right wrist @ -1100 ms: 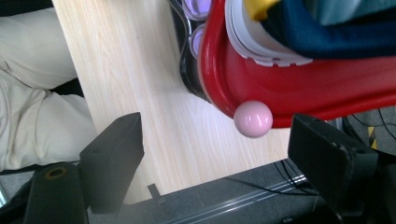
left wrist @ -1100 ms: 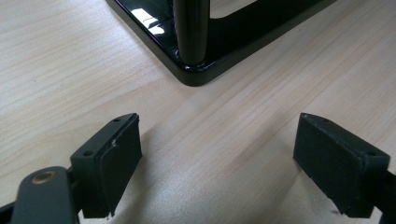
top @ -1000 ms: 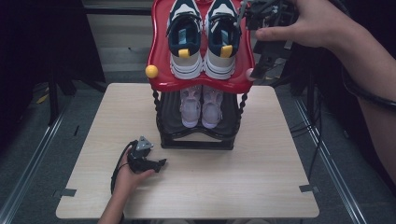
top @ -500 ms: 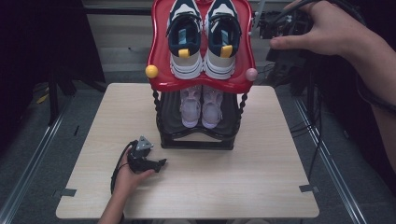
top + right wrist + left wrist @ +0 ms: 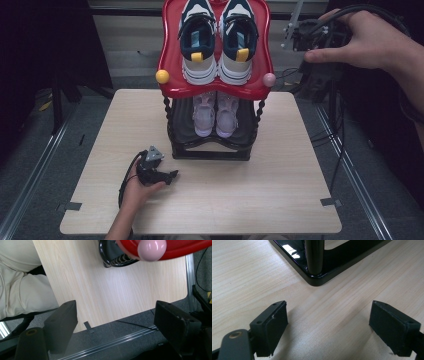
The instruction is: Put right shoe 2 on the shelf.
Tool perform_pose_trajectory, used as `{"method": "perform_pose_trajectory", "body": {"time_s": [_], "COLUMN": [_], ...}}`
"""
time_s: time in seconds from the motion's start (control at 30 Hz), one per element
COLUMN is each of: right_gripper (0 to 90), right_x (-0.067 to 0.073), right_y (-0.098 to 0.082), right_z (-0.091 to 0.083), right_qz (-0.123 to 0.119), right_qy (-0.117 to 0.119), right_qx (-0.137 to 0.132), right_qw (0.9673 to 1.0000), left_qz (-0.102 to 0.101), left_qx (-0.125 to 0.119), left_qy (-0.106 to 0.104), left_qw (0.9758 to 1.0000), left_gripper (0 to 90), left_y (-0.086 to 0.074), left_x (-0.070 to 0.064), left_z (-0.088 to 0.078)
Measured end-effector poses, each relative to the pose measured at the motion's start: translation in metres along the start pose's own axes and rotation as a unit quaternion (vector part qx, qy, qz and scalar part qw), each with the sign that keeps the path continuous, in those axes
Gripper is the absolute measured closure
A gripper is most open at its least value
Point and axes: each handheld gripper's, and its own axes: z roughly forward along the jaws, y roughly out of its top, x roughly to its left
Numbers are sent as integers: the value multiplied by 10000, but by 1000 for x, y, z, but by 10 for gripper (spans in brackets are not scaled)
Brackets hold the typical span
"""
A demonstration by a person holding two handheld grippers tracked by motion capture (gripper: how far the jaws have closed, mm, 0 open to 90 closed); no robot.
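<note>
Shoe rack (image 5: 215, 85) is flanked by the left gripper (image 5: 172, 175), spread empty on the table (image 5: 280, 190), and the right gripper (image 5: 312, 82), apparently spread, raised beside it.

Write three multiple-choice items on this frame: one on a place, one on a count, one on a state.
1. Where is the left hand-held gripper?
A. on the table by the rack base
B. above the red tray
C. off the table

2. How many shoes stand on the red top tray?
A. one
B. two
C. four

3. The right hand-held gripper is
A. shut on a shoe
B. shut, empty
C. open, empty

Answers: 1 A, it lies at the rack's front left corner; 2 B, one navy-and-white pair; 3 C, its jaws stand wide apart over the table edge.
</note>
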Motion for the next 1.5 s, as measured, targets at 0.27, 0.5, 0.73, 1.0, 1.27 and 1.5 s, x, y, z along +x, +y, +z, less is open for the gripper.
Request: {"method": "perform_pose_trajectory", "body": {"time_s": [0.27, 0.5, 0.73, 1.0, 1.27, 1.5], "right_gripper": [186, 187, 187, 187, 188, 189], "right_x": [3, 3, 5, 6, 9, 11], "right_y": [-17, -32, -41, -51, -57, -60], "right_z": [10, 24, 37, 50, 62, 75], "right_qz": [63, 164, 208, 240, 274, 256], "right_qy": [-10, 24, 33, 2, 38, 41], "right_qx": [-20, 36, 17, -8, -11, -20], "right_qw": [10000, 9999, 9998, 9997, 9996, 9997], "left_qz": [-10, -5, -1, -3, 0, -2], "left_qx": [-6, -2, 1, 16, 18, 19], "left_qy": [0, 0, 0, -16, -15, -16], "left_qw": [10000, 10000, 10000, 10000, 10000, 10000], "left_gripper": [146, 146, 146, 146, 146, 146], "left_y": [0, 0, 0, 0, 0, 0], "left_x": [0, 0, 0, 0, 0, 0], "left_z": [0, 0, 0, 0, 0, 0]}}
